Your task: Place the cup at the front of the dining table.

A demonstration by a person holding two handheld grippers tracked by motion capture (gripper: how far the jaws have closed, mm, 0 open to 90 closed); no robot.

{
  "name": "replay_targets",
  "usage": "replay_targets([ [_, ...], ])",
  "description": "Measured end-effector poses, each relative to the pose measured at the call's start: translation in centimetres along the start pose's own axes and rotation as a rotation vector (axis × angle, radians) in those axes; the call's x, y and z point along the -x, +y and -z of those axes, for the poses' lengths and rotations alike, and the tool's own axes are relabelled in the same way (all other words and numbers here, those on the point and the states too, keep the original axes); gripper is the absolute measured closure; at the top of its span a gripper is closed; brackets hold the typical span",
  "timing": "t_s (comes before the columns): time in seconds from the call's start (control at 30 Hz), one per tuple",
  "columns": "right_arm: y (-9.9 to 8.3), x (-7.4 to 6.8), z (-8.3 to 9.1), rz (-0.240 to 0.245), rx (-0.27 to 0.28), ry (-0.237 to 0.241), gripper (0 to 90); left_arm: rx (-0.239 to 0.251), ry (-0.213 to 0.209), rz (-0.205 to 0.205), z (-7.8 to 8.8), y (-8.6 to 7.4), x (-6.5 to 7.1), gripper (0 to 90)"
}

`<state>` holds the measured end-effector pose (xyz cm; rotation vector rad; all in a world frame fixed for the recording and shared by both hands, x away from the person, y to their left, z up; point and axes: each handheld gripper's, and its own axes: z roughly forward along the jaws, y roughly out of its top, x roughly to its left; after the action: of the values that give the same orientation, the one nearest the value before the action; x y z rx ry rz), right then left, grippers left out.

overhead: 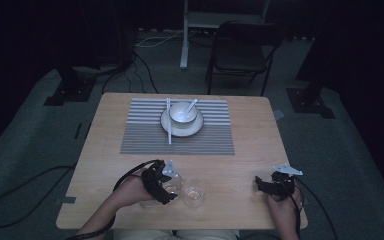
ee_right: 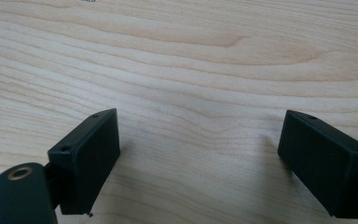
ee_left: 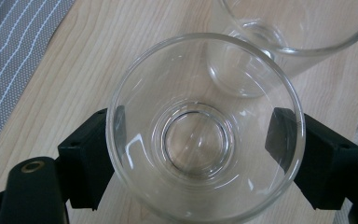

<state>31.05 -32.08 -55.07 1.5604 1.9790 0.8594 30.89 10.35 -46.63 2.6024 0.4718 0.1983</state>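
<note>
Two black jaws of the right gripper (ee_right: pixel 200 163) are seen rising from the bottom edge, spread wide apart, with nothing held between them. Bare light wooden table (ee_right: pixel 191 70) is shown beneath and beyond the jaws, its grain running across the picture. A round brass-coloured fitting (ee_right: pixel 19 174) is set in the black body just beside the left-hand jaw. Soft shadows are cast on the table beside each jaw.

No readable text, label, brand, number or sign is found in any view; a dark smudge at the right gripper view's top edge cannot be read.
</note>
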Motion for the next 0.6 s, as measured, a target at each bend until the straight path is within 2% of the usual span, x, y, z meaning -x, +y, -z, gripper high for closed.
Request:
replay_targets([
  [0.1, 0.0, 0.0, 0.0, 0.000, 0.000, 0.000, 12.2, 0.009, -0.010, 0.005, 0.1, 0.1, -0.2, 18.3],
  [0.23, 0.0, 0.0, 0.0, 0.000, 0.000, 0.000, 12.2, 0.019, 0.017, 0.010, 0.2, 0.4, -0.6, 18.3],
  [0.27, 0.0, 0.0, 0.0, -0.001, 0.000, 0.000, 12.2, 0.032, 0.021, 0.025, 0.3, 0.5, -0.9, 18.3],
  [0.43, 0.0, 0.0, 0.0, -0.001, 0.000, 0.000, 12.2, 0.052, 0.030, 0.039, 0.5, 0.7, -1.6, 18.3],
  [0.47, 0.0, 0.0, 0.0, -0.001, 0.000, -0.001, 12.3, 0.062, 0.029, 0.063, 0.4, 0.8, -2.0, 18.4],
  [0.5, 0.0, 0.0, 0.0, -0.001, 0.000, -0.001, 12.3, 0.062, 0.029, 0.063, 0.4, 0.8, -2.0, 18.3],
  [0.6, 0.0, 0.0, 0.0, -0.001, 0.000, -0.001, 12.3, 0.066, 0.050, 0.079, 0.4, 1.0, -2.6, 18.3],
])
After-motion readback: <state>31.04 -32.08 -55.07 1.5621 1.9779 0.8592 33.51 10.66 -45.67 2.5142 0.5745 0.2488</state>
